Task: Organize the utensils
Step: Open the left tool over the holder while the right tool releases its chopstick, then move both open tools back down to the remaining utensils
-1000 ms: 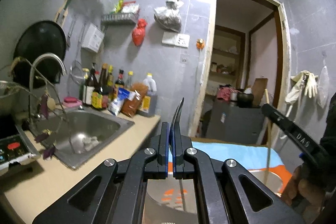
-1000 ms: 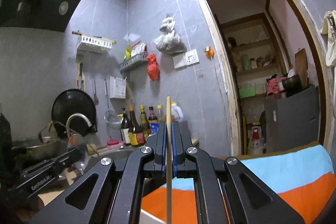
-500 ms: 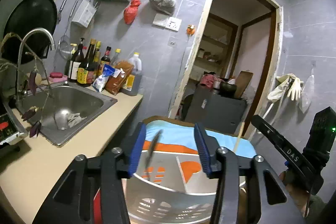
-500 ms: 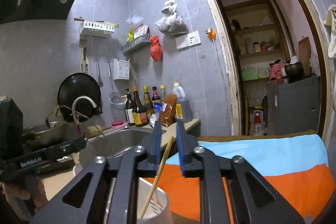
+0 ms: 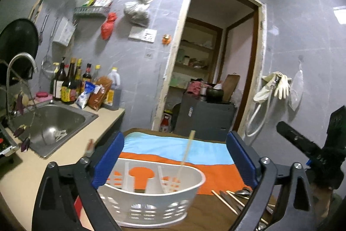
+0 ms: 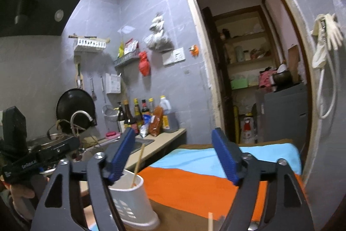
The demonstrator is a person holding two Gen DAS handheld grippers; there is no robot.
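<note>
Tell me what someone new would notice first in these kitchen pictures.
Probably the white slotted plastic utensil basket on the brown table, close in front of the left tool, whose blue-padded jaws are opening with nothing between them. A single pale wooden chopstick leans up out of it. Behind lies a bright orange and sky-blue cloth.

left wrist: white slotted plastic utensil caddy (image 5: pixel 151 194) is being viewed closely, level, facing the doorway | right wrist: same caddy (image 6: pixel 129 200) is being seen lower left | shared: striped orange-and-blue cloth (image 5: pixel 194 153)
</note>
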